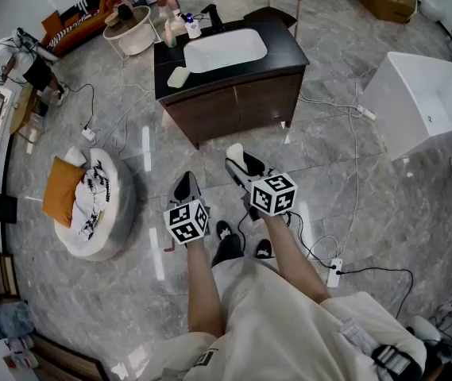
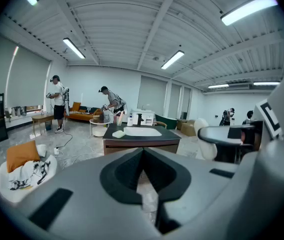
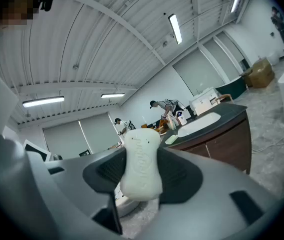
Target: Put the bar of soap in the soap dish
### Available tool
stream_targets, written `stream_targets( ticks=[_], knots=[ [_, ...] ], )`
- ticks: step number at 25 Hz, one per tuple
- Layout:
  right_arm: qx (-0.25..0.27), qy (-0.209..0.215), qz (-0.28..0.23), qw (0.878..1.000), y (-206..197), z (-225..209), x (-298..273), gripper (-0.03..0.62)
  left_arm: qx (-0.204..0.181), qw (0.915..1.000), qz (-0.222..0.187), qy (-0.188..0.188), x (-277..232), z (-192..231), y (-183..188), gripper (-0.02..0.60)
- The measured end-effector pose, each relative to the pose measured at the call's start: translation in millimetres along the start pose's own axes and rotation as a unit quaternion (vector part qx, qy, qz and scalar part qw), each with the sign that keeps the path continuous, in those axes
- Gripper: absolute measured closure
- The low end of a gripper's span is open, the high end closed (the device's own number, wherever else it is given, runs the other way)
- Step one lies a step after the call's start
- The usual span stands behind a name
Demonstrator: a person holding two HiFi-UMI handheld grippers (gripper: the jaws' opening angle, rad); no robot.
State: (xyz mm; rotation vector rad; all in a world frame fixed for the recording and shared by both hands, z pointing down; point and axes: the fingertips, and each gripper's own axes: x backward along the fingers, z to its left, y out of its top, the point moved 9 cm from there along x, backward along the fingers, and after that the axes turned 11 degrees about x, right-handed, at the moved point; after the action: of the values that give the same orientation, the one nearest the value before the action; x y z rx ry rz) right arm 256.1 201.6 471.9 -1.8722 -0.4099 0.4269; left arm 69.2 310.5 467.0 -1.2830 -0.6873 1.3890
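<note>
My right gripper (image 1: pixel 243 163) (image 3: pixel 141 171) is shut on a white bar of soap (image 3: pixel 141 164), which stands upright between the jaws with its top poking out above them. A pale green soap dish (image 1: pixel 178 76) (image 2: pixel 118 133) (image 3: pixel 170 139) lies at the front left corner of the dark vanity counter (image 1: pixel 289 50), beside the white basin (image 1: pixel 226 50). Both grippers hang a few steps short of the vanity, above the floor. My left gripper (image 1: pixel 184 187) (image 2: pixel 142 171) is shut, with nothing in it.
A faucet (image 1: pixel 212 14) and bottles (image 1: pixel 192 27) stand at the counter's back. A white tub (image 1: pixel 424 109) is at the right, and a white beanbag with an orange cushion (image 1: pixel 90 205) at the left. Cables and a power strip (image 1: pixel 334 272) lie on the floor. People work at the back left.
</note>
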Motion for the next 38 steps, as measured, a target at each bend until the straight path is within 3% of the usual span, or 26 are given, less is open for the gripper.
stream_targets(
  ticks=[12, 19, 25, 38],
  knots=[
    [-0.005, 0.014, -0.003, 1.000, 6, 1, 1, 0.398, -0.003, 1.0000, -0.008, 0.000, 4, -7, 6, 0.576],
    [-0.003, 0.019, 0.000, 1.000, 9, 1, -19, 0.398, 0.008, 0.9999, -0.007, 0.000, -13, 12, 16, 0.575],
    [-0.003, 0.010, -0.001, 1.000, 17, -12, -43, 0.398, -0.004, 0.9997, 0.008, -0.021, -48, 10, 25, 0.575],
    [-0.011, 0.005, 0.001, 1.000, 36, -35, -142, 0.398, -0.011, 0.9992, 0.010, -0.037, -134, 51, 78, 0.575]
  ],
)
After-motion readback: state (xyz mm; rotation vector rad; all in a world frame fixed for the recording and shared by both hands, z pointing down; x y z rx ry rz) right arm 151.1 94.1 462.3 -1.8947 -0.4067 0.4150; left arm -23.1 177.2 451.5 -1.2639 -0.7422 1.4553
